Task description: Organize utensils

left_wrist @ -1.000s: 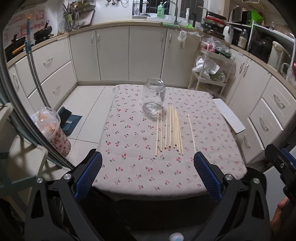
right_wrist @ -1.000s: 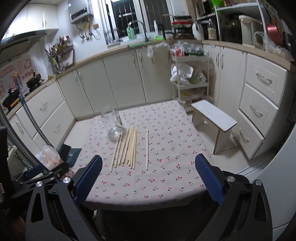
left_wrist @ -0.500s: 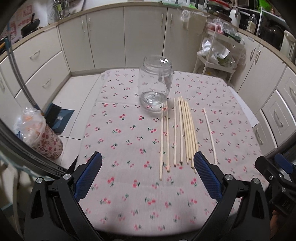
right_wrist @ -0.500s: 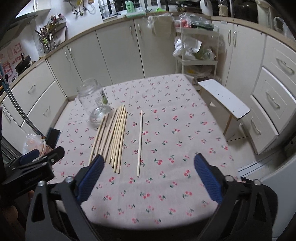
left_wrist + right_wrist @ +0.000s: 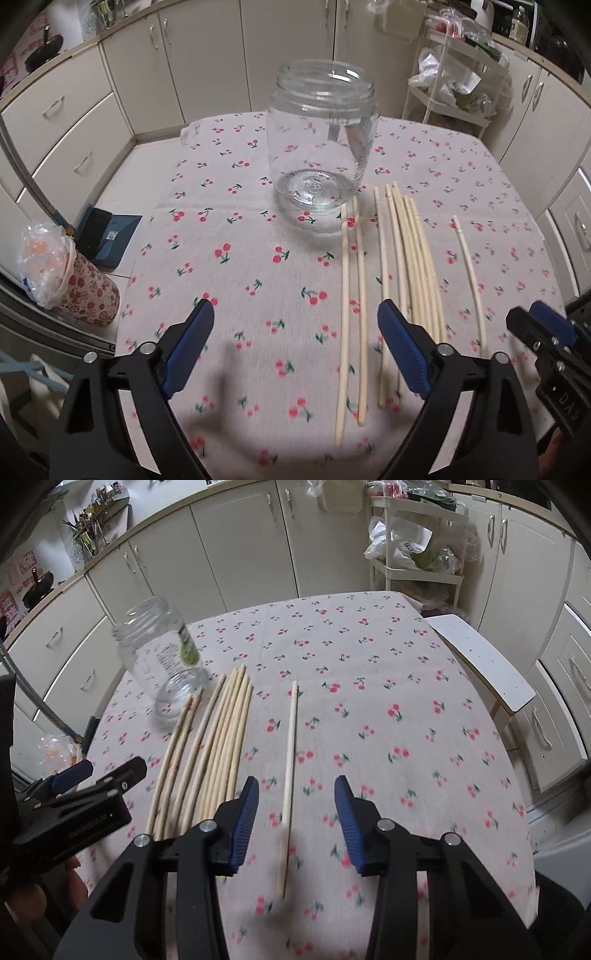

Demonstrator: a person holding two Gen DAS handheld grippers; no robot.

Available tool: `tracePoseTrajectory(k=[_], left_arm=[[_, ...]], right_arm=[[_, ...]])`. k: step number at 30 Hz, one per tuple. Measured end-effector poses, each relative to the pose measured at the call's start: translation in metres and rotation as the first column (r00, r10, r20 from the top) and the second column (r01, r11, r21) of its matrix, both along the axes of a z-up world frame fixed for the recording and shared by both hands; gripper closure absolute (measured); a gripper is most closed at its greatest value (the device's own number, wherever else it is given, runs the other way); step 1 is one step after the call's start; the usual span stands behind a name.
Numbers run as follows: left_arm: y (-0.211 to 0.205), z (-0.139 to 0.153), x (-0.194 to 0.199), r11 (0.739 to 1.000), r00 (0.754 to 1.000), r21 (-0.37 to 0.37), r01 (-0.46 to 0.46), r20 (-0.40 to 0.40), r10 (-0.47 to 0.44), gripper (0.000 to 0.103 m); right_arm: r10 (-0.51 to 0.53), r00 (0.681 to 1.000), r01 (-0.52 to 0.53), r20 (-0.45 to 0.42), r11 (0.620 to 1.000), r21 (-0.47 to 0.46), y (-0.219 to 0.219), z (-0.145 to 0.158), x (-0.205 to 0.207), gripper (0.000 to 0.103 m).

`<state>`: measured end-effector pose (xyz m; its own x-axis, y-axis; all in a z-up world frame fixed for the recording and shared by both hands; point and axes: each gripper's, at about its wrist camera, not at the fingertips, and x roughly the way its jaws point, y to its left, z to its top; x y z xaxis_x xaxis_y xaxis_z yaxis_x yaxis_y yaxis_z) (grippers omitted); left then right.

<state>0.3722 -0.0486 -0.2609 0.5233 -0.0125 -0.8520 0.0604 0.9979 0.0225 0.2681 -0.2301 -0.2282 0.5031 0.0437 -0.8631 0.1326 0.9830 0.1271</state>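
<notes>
White stool (image 5: pixel 487 664) only in right view

Home kitchen, cream cabinets (image 5: pixel 207 55) under a countertop, wok (image 5: pixel 37 585), cherry-print tablecloth (image 5: pixel 369 686)

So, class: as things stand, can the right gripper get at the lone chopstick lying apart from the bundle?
Probably yes. The right gripper is closing with the lone chopstick between its jaws, untouched; nothing blocks it.
</notes>
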Motion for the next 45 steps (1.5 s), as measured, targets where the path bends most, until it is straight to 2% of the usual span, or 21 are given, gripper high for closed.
tracePoseTrajectory(k=[3,11,18,20,21,22,23,25,26,27,30,32,38,40,41,45], left_arm=[[-0.003,-0.008,0.011,1.000,1.000,0.009,0.004,-0.014,-0.004,0.026],[-0.009,-0.021,0.030,0.999,0.999,0.007,0.038,-0.021,-0.038,0.030],[-0.014,-0.026,0.036,0.998,0.998,-0.006,0.059,-0.004,-0.059,0.039],[-0.016,-0.026,0.037,0.998,0.998,-0.007,0.068,0.000,-0.068,0.045],[-0.017,-0.026,0.037,0.997,0.997,-0.002,0.075,0.006,-0.075,0.052],[-0.018,-0.025,0.036,0.997,0.997,0.015,0.076,0.007,-0.076,0.064],[-0.019,-0.027,0.036,0.996,0.996,0.018,0.088,-0.006,-0.088,0.068],[-0.021,-0.028,0.032,0.994,0.995,0.023,0.105,0.002,-0.105,0.073],[-0.022,-0.027,0.029,0.993,0.993,0.020,0.118,-0.001,-0.118,0.084],[-0.022,-0.027,0.027,0.992,0.992,0.020,0.123,-0.007,-0.123,0.089],[-0.017,-0.025,0.022,0.991,0.991,-0.011,0.131,-0.030,-0.131,0.097],[-0.009,-0.024,0.020,0.990,0.990,-0.057,0.125,-0.055,-0.129,0.098],[0.000,-0.024,0.028,0.990,0.991,-0.093,0.106,-0.072,-0.113,0.097],[-0.001,-0.022,0.033,0.991,0.992,-0.084,0.102,-0.063,-0.108,0.097],[-0.002,-0.022,0.036,0.992,0.993,-0.075,0.098,-0.057,-0.102,0.096],[-0.008,-0.021,0.048,0.995,0.995,-0.035,0.093,-0.035,-0.094,0.081]], right_arm=[[-0.005,1.000,0.005,-0.014,1.000,-0.004,-0.001,-0.009,0.014,0.062],[0.023,0.999,-0.024,-0.033,1.000,-0.018,0.006,-0.027,0.041,0.063],[0.026,0.999,-0.027,-0.043,0.999,-0.020,0.003,-0.038,0.051,0.074],[0.031,0.999,-0.033,-0.042,0.999,-0.036,0.004,-0.038,0.053,0.081],[0.035,0.998,-0.037,-0.042,0.998,-0.047,0.004,-0.039,0.053,0.086],[0.037,0.998,-0.039,-0.041,0.998,-0.058,0.004,-0.039,0.053,0.089],[0.040,0.998,-0.043,-0.040,0.997,-0.070,0.004,-0.039,0.052,0.094],[0.053,0.998,-0.056,-0.040,0.995,-0.084,0.005,-0.040,0.051,0.096],[0.060,0.997,-0.063,-0.039,0.994,-0.087,0.005,-0.040,0.049,0.097],[0.066,0.997,-0.069,-0.040,0.994,-0.088,0.005,-0.040,0.047,0.097],[0.080,0.996,-0.083,-0.046,0.994,-0.077,0.005,-0.039,0.040,0.097],[0.084,0.995,-0.088,-0.050,0.994,-0.063,0.005,-0.038,0.036,0.097],[0.088,0.994,-0.091,-0.069,0.995,-0.039,0.003,-0.037,0.033,0.096],[0.076,0.995,-0.078,-0.069,0.996,-0.031,0.000,-0.036,0.036,0.084],[0.070,0.996,-0.072,-0.061,0.997,-0.032,-0.001,-0.035,0.039,0.071],[0.079,0.996,-0.080,-0.041,0.996,-0.041,0.001,-0.033,0.049,0.068]])
